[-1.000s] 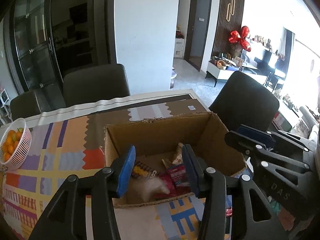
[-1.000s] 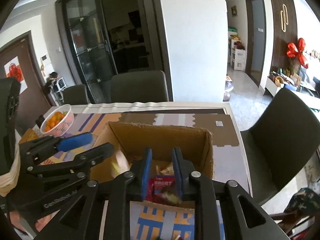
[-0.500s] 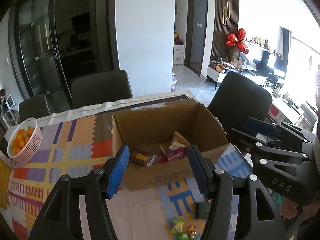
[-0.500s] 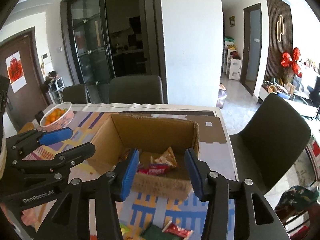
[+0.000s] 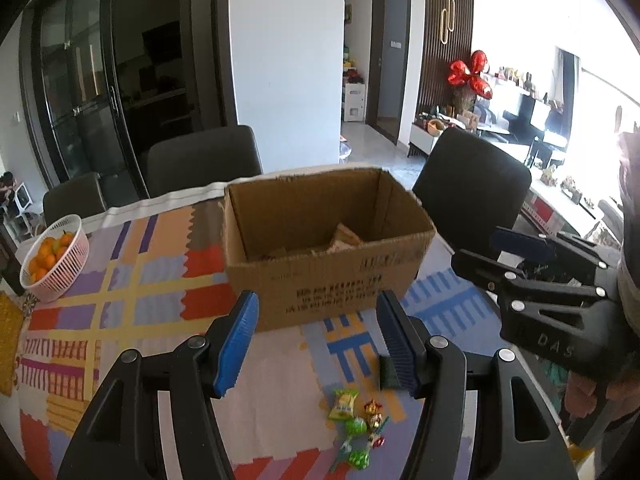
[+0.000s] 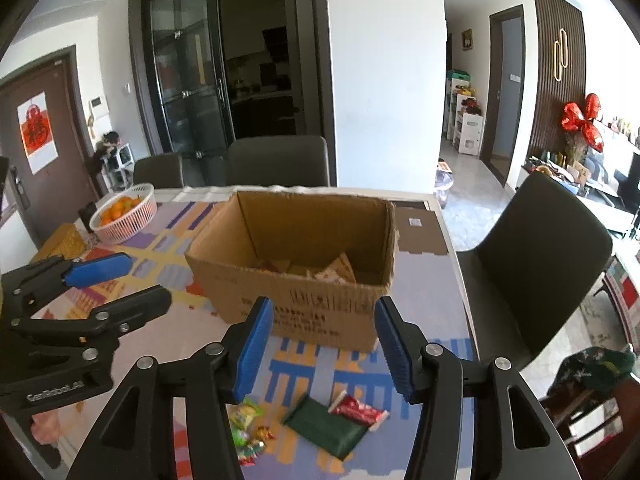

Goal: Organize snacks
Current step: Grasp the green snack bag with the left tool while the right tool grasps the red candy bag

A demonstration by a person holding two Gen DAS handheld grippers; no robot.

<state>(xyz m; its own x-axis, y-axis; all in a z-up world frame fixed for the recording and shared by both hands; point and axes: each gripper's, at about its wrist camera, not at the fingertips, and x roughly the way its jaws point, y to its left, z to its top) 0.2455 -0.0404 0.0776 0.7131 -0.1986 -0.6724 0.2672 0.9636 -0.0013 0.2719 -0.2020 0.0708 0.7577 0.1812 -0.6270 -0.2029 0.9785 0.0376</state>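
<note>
An open cardboard box stands on the patterned table and holds several snack packets. My left gripper is open and empty, held above the table in front of the box. My right gripper is open and empty too, to the right of the left one. Loose snacks lie on the table near me: a dark green packet, a red packet, a yellow-green packet and small wrapped candies.
A white basket of oranges sits at the table's far left. Dark chairs stand behind the table and at its right side. A yellow pad lies at the left edge.
Both grippers pulled back from over the box toward me and now hang in front of it. The right gripper's jaws opened wide, and its red packet now lies in the box.
</note>
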